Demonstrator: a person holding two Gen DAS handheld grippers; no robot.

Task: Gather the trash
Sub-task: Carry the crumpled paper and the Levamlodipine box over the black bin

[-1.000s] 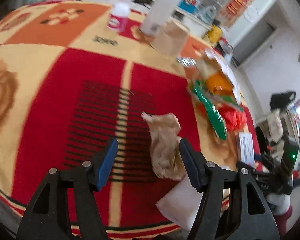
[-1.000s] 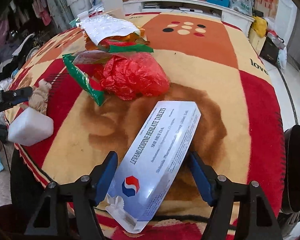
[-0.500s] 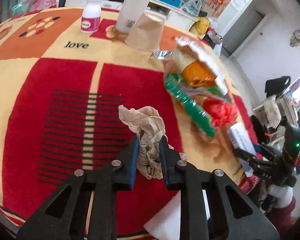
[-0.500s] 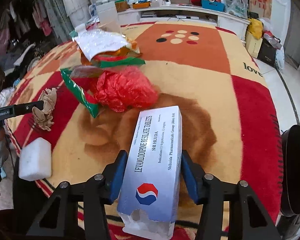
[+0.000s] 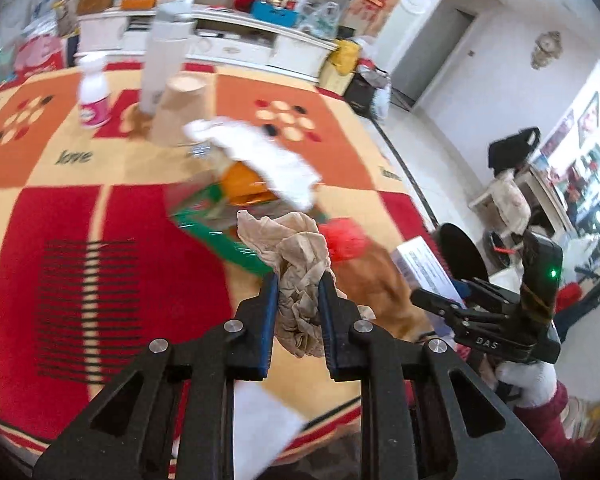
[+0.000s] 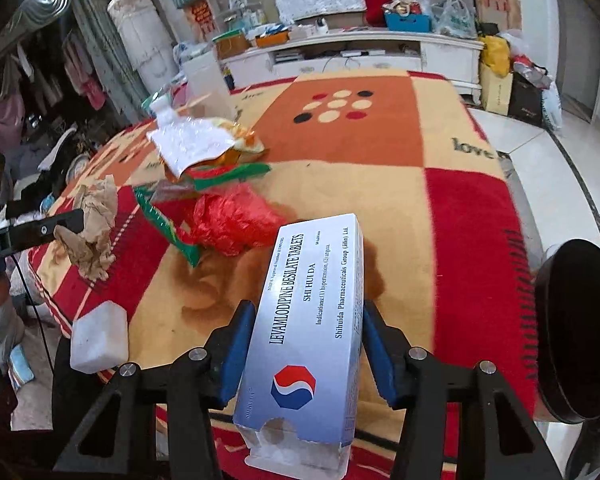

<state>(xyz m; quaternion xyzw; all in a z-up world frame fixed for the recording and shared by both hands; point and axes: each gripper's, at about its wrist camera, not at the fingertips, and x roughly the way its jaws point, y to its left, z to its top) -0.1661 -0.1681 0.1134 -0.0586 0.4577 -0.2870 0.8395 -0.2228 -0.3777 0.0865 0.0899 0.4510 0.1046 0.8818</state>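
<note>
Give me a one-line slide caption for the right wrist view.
Right gripper clamps an opened tablet box above the patterned blanket, snack wrappers beyond.

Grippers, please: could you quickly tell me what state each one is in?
Left gripper: shut on the crumpled paper.
Right gripper: shut on the tablet box.

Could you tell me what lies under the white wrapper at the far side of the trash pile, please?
Under the white wrapper an orange packet and green wrapper stick out; anything further beneath is covered.

Left tongs [image 5: 298, 294] clamped on crumpled paper, right tongs [image 6: 304, 338] gripping tablet box
</note>
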